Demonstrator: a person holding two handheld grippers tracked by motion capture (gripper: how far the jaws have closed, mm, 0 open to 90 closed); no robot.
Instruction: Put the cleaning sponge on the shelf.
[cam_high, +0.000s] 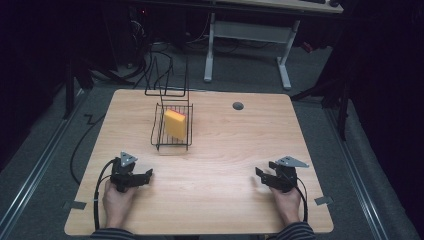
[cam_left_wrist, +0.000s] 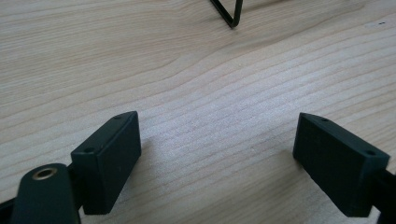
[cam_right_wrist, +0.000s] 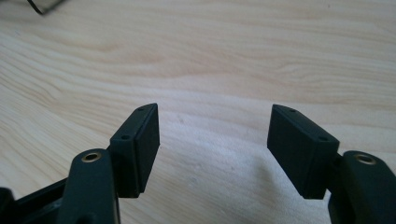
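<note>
Both the left gripper (cam_high: 145, 176) and right gripper (cam_high: 261, 175) rest wide apart and empty near the table's (cam_high: 225, 145) front edge, while the yellow sponge (cam_high: 176, 124), probably light and squashy, stands upright in the wire rack (cam_high: 156, 131) toward the far edge, best pinched across its flat faces.

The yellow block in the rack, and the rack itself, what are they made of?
The yellow block looks like soft foam, probably a sponge: matte, with a thin reddish layer on one face. The rack looks like thin black metal wire, bent into bars you can see through. The table under them looks like pale wood with grain lines.
</note>
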